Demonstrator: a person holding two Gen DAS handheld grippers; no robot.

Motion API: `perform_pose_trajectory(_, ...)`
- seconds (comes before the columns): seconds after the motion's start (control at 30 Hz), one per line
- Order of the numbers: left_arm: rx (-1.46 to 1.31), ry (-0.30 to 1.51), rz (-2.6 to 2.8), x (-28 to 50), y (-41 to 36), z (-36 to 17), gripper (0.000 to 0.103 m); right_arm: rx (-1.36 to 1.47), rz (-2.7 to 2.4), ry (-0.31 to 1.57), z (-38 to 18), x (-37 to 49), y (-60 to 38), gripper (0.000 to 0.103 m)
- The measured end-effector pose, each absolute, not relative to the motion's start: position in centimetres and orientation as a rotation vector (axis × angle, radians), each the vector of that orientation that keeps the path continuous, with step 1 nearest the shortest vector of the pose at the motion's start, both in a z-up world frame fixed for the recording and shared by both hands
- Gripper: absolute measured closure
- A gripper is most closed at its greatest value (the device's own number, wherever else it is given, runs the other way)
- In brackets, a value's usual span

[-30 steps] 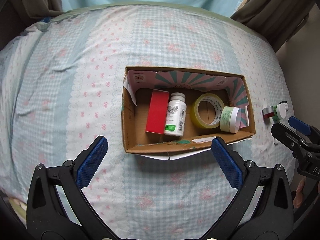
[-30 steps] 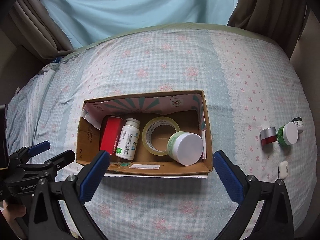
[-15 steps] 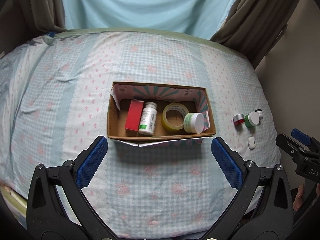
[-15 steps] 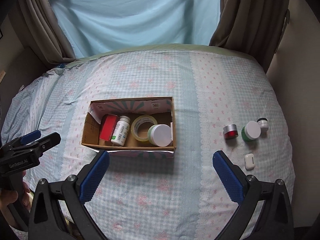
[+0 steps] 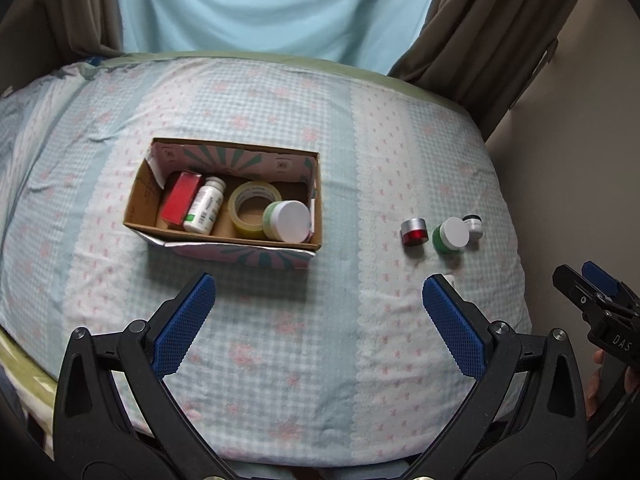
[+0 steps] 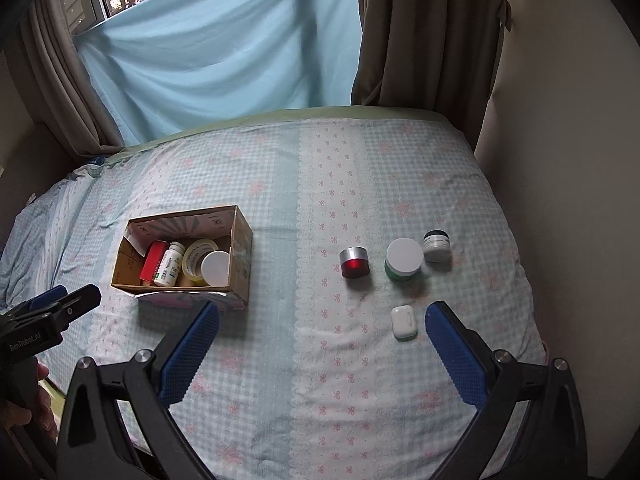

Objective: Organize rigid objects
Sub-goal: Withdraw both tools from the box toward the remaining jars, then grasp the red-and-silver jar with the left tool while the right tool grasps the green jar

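**Both Grippers Drawn Back as Four Items Wait Outside the Box**

Pulled well back and higher than a second ago, both cameras now take in the whole bed (image 6: 280, 360), where the box had earlier filled the views. At left, the cardboard box (image 5: 136, 208) is seen already holding a red carton (image 5: 180, 200), a white pill bottle (image 5: 206, 210), a roll of tape (image 5: 250, 208) and a white-lidded green jar (image 5: 288, 222), packed side by side. The left gripper (image 5: 316, 320) is held above the bedspread near the box, its jaws wide apart and nothing between them. Further right, well apart from the box, a row of three jars is left on the bedspread: a red jar with a silver lid (image 6: 354, 263), a green jar with a white lid (image 6: 403, 260) and a small dark-capped jar (image 6: 437, 246). Just in front of them lies a white earbud case (image 6: 404, 322), beside the right gripper (image 6: 320, 344), whose jaws are likewise apart and empty. Roughly half the work is judged done; four items are yet to be boxed. In the left view the earbud case is almost wholly hidden behind a blue pad. Labels on the bottle and jars cannot be read.
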State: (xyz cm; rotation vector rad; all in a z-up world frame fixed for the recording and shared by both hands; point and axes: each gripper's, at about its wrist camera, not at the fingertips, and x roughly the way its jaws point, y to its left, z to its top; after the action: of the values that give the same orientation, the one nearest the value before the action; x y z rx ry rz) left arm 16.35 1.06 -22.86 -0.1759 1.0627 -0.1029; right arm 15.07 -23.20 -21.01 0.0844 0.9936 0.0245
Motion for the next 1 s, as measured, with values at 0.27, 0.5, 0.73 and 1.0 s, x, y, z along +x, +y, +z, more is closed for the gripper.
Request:
perform_pose_trajectory(0.27, -0.123, 1.082, -0.143, 17.7, -7.8, -24.8, 0.000, 0.135, 0.018, 0.991, -23.0, 16.2, -30.2, 0.000)
perform_pose_trajectory(0.5, -0.107, 1.139, -0.192, 21.8, -13.3, -28.8, 0.000, 0.189, -0.046, 1.023, -26.8, 18.7, -34.0, 0.000)
perform_pose_trajectory(0.73, -0.149, 1.174, -0.190, 26.6, -16.3, -34.7, 0.000, 0.199, -0.079, 1.020, -31.7, 22.7, -36.1, 0.000)
perform_pose_trajectory(1.0, -0.142, 1.224, -0.196, 32.0, -18.4, -41.9, 0.001, 0.063, -0.008, 0.963, -40.1, 25.2, -36.1, 0.000)
